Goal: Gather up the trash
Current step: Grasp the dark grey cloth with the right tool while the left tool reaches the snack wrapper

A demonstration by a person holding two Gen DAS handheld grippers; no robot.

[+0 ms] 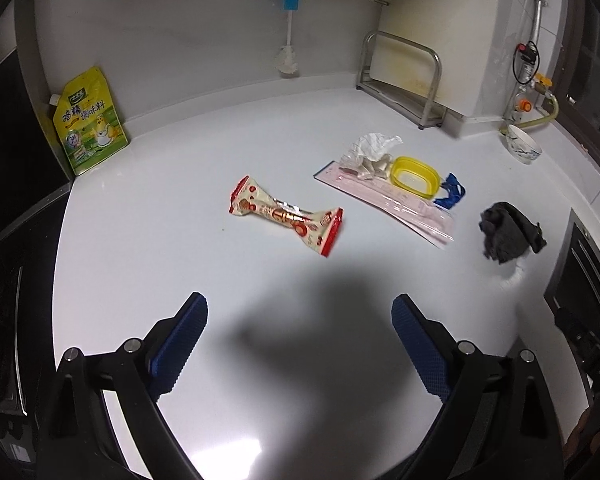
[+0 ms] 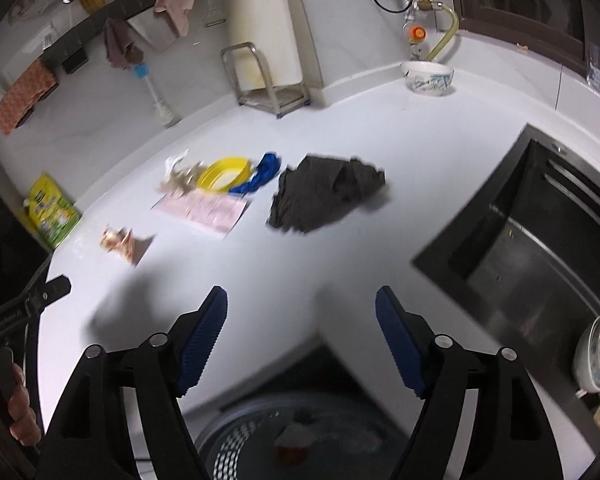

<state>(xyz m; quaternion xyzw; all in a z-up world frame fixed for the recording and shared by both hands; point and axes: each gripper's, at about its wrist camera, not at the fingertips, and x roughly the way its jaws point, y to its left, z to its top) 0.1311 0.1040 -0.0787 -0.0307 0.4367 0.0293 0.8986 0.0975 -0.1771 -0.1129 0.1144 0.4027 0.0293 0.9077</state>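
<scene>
Both grippers are hanging wide open, nothing between the pads: left gripper (image 1: 300,322), right gripper (image 2: 301,314). Wrapper (image 1: 286,215) is lying flat on the counter (image 1: 180,240), just ahead of the left gripper, well apart from the right. Bin (image 2: 300,436) is sitting below the right gripper, contents blurred. Farther back, pink packet (image 1: 384,198), yellow tub (image 1: 414,176), tissue (image 1: 374,142), grey rag (image 2: 324,194). Bowl (image 2: 428,76) is at the back.

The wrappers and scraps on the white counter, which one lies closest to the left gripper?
The red-and-cream twisted snack wrapper. It lies alone, straight ahead of the open left gripper; the crumpled white tissue and flat pink plastic sleeve sit farther back, to the right.
</scene>
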